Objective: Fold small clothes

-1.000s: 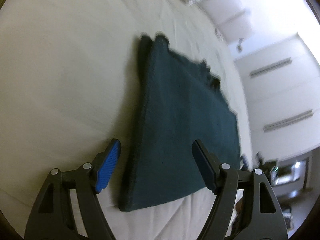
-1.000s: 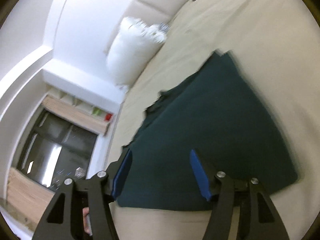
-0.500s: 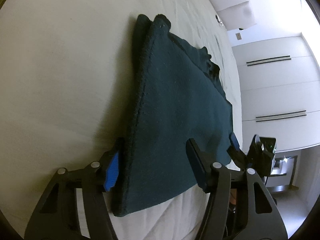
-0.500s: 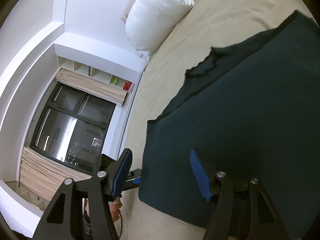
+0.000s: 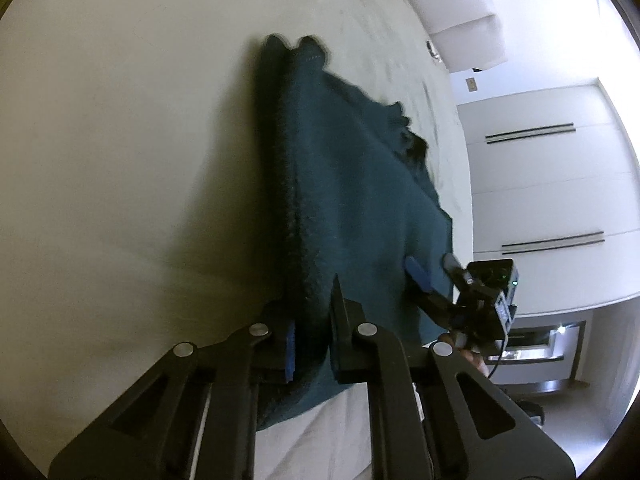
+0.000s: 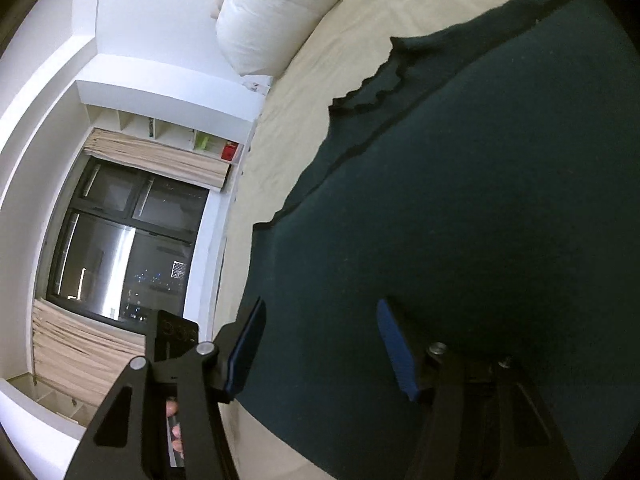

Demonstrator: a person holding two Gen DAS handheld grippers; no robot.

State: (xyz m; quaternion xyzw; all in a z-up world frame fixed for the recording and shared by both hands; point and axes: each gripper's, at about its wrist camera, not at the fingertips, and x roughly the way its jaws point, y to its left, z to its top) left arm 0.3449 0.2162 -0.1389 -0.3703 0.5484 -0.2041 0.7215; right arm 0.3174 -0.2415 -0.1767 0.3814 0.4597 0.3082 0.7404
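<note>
1. A dark teal garment (image 5: 360, 208) is lying spread flat on the cream bed sheet (image 5: 120, 140), reaching toward the near edge of the bed.
2. The left gripper (image 5: 312, 332) is pinching the garment's thick folded side edge near its near corner, fingers drawn narrow with the cloth bunched between them.
3. Seen from the left wrist, the right gripper (image 5: 430, 270) is hovering at the garment's opposite near corner, its blue pads (image 5: 418, 274) spread over the fabric.
4. From the right wrist, the right gripper (image 6: 320, 344) is standing wide, one finger just off the garment's edge over the sheet, the other over the cloth; nothing is caught between them.
5. The garment's wavy hem (image 6: 384, 80) is pointing toward the far end of the bed, where a white pillow (image 6: 280, 12) is resting.
6. A dark window (image 6: 120, 248) and a shelf (image 6: 168, 132) are showing beyond the bed's side edge.
</note>
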